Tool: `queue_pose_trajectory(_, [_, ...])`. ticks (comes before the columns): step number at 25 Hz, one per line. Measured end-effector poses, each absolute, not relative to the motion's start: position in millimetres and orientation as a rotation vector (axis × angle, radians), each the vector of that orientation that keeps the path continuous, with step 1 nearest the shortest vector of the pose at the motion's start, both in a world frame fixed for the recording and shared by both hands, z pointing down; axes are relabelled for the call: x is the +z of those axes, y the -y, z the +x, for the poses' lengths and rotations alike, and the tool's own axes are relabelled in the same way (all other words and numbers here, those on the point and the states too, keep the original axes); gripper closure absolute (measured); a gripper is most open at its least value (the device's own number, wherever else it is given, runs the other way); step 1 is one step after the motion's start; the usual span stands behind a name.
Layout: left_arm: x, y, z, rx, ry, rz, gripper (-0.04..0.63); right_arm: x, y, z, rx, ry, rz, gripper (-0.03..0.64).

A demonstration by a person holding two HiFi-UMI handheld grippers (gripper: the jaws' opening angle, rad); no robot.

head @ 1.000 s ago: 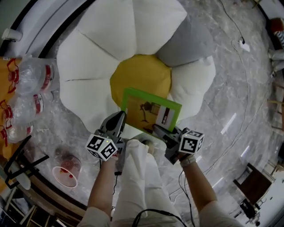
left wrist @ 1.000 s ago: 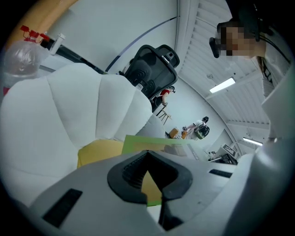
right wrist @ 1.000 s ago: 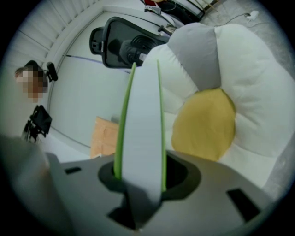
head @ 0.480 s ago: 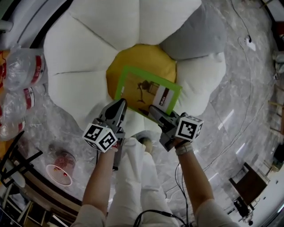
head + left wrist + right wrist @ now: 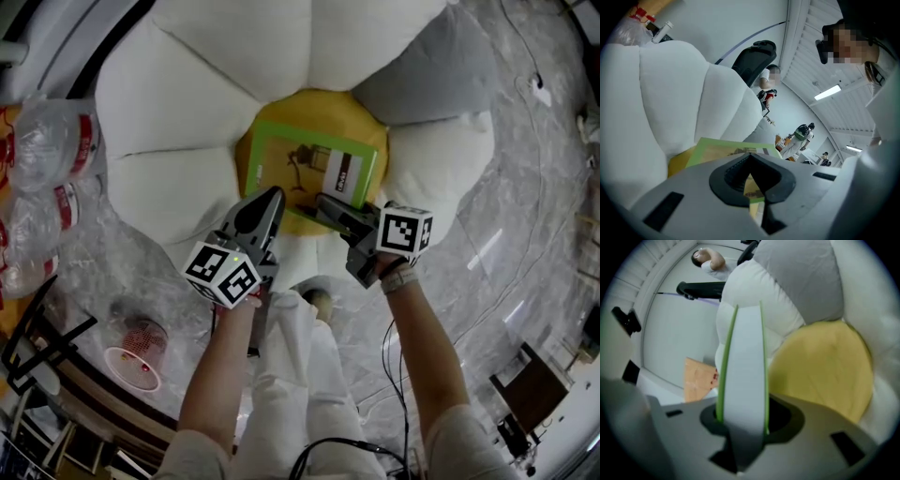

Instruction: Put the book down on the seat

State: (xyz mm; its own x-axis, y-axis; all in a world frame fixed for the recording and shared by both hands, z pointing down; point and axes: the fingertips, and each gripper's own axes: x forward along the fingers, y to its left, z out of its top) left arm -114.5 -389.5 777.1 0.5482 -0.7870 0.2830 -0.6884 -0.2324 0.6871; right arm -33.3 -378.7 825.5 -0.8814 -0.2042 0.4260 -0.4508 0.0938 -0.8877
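**Head view and both gripper views.** The right gripper [image 5: 325, 202] pinches the near edge of the green-covered book [image 5: 307, 161]. In the right gripper view the book [image 5: 743, 357] stands edge-on between the jaws of the right gripper [image 5: 740, 422]. Its pale page block fills the gap, with a green cover against each pad.

The left gripper [image 5: 271, 199] has its jaws pressed together with nothing between them. Its tip lies over the book's near corner, just left of the right claw. In the left gripper view the book [image 5: 723, 149] lies flat just beyond the closed tip of the left gripper [image 5: 751, 160].

Directly ahead of both claws is the flower-shaped cushion seat [image 5: 178, 98]. The book extends forward from the right claw over the seat's yellow centre [image 5: 323, 105]. No view shows whether the cover rests on the centre.

White petals ring the centre, and a grey petal [image 5: 424, 70] lies ahead and to the right of the right claw. Clear plastic bottles [image 5: 56, 141] lie well to the left of the left claw. A red-patterned cup [image 5: 131, 361] stands behind the left claw on the marble floor [image 5: 487, 234].
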Motion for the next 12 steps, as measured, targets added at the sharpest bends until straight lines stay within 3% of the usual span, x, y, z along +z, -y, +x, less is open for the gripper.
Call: queue_pose_trajectory(12, [792.8, 379.7, -108.0, -0.12, 1.156, 1.984, 0.572, 843.6, 391.7, -30.1, 1.877, 2.141, 0.597, 0.466])
